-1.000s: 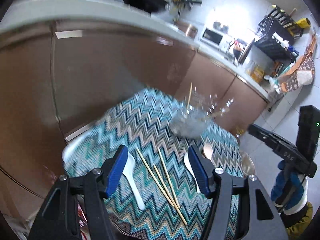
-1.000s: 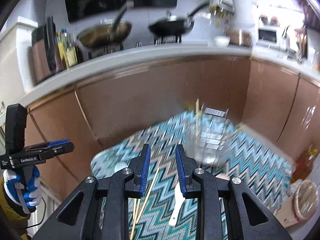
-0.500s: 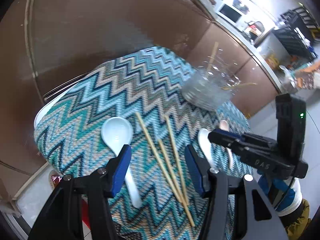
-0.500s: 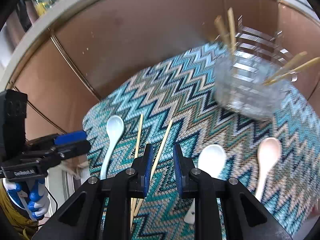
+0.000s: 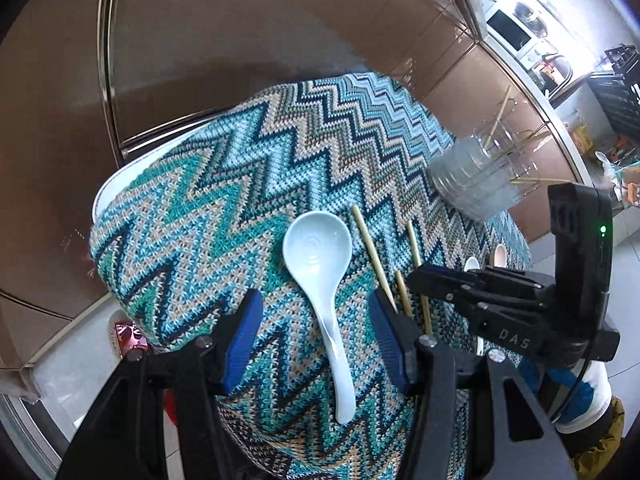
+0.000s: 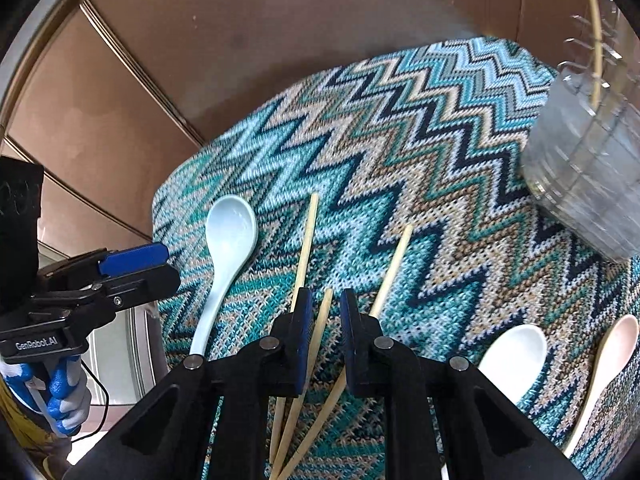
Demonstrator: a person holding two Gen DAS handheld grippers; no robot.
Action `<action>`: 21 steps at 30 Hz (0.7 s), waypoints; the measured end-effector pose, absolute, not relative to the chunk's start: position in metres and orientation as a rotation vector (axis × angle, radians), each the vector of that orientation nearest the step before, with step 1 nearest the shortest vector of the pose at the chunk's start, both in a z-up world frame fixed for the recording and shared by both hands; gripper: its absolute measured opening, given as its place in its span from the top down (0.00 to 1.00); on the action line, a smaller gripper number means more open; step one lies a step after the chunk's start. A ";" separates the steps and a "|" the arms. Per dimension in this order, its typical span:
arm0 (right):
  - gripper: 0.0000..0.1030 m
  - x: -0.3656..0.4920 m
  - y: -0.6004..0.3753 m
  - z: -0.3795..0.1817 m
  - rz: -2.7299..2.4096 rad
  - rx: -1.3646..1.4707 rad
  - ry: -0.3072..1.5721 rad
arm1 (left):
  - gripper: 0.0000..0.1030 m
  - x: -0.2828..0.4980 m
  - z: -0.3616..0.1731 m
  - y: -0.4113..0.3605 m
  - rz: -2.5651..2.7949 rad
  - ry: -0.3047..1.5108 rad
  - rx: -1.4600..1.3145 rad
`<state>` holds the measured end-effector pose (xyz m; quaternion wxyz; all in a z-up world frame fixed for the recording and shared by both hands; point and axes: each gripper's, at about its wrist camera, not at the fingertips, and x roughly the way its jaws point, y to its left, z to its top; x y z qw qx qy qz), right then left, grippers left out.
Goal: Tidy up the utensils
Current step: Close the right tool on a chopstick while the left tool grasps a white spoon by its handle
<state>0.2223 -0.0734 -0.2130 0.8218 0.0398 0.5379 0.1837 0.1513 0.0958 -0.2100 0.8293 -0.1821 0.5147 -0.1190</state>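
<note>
Utensils lie scattered on a small table covered by a knitted zigzag cloth in teal, beige and black (image 5: 224,184), which stands against brown cabinet doors (image 5: 240,28). Left gripper (image 5: 316,340) is positioned above the handle of a pale blue ceramic soup spoon (image 5: 320,264); its blue-padded jaws stand apart on either side of the handle, with no contact visible. Right gripper (image 6: 325,320) is positioned over three loose bamboo chopsticks (image 6: 306,240) just right of that spoon; its jaws are narrow and closing, with one chopstick between them, and the pads are not yet pressing on it. A white ceramic spoon (image 6: 514,354) and a cream ceramic spoon (image 6: 610,354) lie at the near right. A clear ribbed plastic holder (image 6: 592,176) stands at the far right, with chopsticks leaning inside it.
</note>
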 end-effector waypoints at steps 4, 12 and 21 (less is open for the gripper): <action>0.87 0.225 -0.068 -0.223 0.383 0.072 1.182 | 0.49 0.158 -0.213 0.098 -0.239 1.097 -0.403; 0.90 0.229 -0.059 -0.232 0.378 0.047 1.216 | 0.56 0.185 -0.223 0.108 -0.238 1.115 -0.411; 0.91 0.241 -0.053 -0.237 0.384 0.050 1.244 | 0.69 0.204 -0.235 0.104 -0.297 1.154 -0.404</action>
